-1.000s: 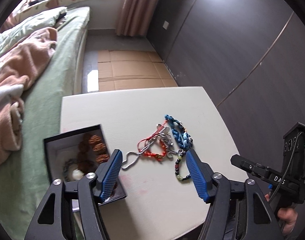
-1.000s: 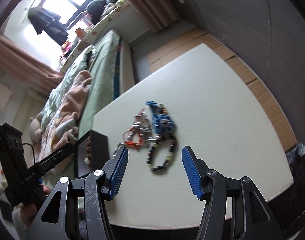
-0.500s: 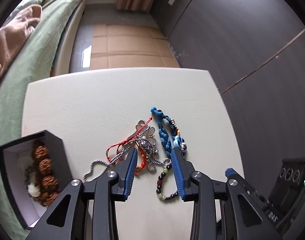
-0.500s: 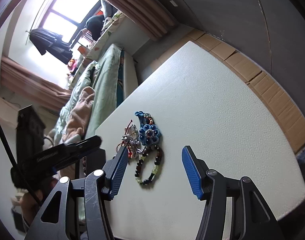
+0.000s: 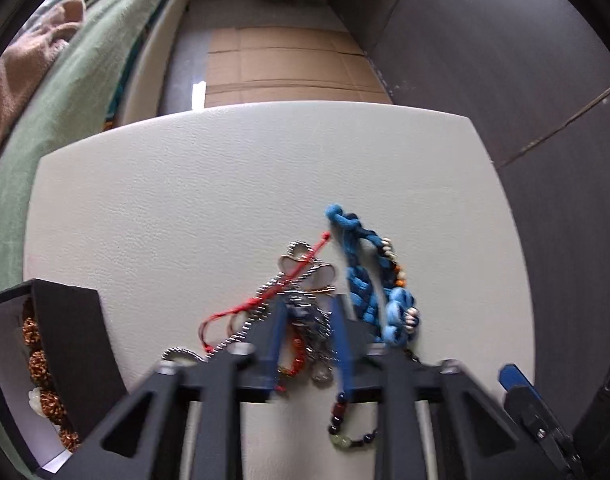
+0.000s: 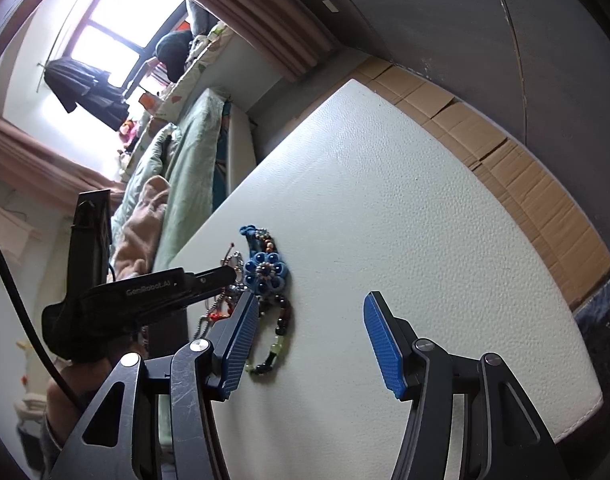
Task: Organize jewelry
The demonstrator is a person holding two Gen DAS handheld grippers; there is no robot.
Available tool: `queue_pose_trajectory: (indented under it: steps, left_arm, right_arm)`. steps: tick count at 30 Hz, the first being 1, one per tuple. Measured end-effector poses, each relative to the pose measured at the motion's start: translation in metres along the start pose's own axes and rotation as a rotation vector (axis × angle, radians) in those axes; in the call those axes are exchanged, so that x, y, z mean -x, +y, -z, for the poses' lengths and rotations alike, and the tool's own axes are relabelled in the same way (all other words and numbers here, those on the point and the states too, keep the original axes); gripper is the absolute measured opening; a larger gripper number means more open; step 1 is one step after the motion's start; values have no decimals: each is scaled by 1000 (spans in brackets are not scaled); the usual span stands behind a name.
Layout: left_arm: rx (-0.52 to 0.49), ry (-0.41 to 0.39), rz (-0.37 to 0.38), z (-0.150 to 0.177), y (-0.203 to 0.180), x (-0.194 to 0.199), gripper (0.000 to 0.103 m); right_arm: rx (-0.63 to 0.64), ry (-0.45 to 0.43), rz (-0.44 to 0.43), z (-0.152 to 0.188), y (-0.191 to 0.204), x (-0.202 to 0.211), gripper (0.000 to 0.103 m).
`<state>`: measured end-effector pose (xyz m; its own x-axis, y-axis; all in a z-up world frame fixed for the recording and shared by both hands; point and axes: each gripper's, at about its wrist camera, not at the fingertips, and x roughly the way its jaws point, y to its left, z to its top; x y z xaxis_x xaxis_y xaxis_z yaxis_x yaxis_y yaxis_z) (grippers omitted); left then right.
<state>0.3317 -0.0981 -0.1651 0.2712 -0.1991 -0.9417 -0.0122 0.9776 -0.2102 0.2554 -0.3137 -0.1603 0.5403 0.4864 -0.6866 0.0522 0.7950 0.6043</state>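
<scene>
A tangle of jewelry lies on the white table (image 5: 225,180): a silver chain with charms (image 5: 305,312), a red cord (image 5: 241,308), a blue braided bracelet (image 5: 365,280) and a dark beaded bracelet (image 5: 341,420). My left gripper (image 5: 309,336) points steeply down onto the tangle. Its jaws are closing, and the silver chain and charms sit in the narrow gap between the pads. The right wrist view shows that gripper's tip (image 6: 225,274) at the pile beside the blue flower bracelet (image 6: 265,272). My right gripper (image 6: 311,344) stands open above bare table, right of the beaded bracelet (image 6: 281,332), with nothing between its fingers.
A black box (image 5: 73,340) with a white lining stands open at the table's left front, holding brown beaded pieces (image 5: 37,360). A bed with green cover (image 5: 65,80) runs along the left. Cardboard (image 5: 285,60) covers the floor beyond the table, with a dark wall on the right.
The left gripper moved forward and down onto the jewelry tangle, and its jaws narrowed from wide to nearly closed around the silver chain. The right gripper sank slightly and stayed open.
</scene>
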Motion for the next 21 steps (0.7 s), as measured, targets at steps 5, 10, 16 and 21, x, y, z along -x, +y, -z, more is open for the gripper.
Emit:
queue_pose_trajectory:
  steps: [5, 10, 16, 21]
  left_arm:
    - [-18, -46, -3, 0, -2, 18, 15]
    - [-35, -66, 3, 0, -2, 40, 15]
    - [-35, -117, 40, -1, 4, 73, 15]
    - [-54, -180, 56, -2, 4, 108, 15]
  right_arm:
    - [2, 4, 4, 2, -1, -1, 57]
    - [8, 10, 9, 3, 2, -4, 57]
    - [45, 23, 12, 0, 12, -9, 57]
    - [85, 62, 43, -7, 21, -22, 57]
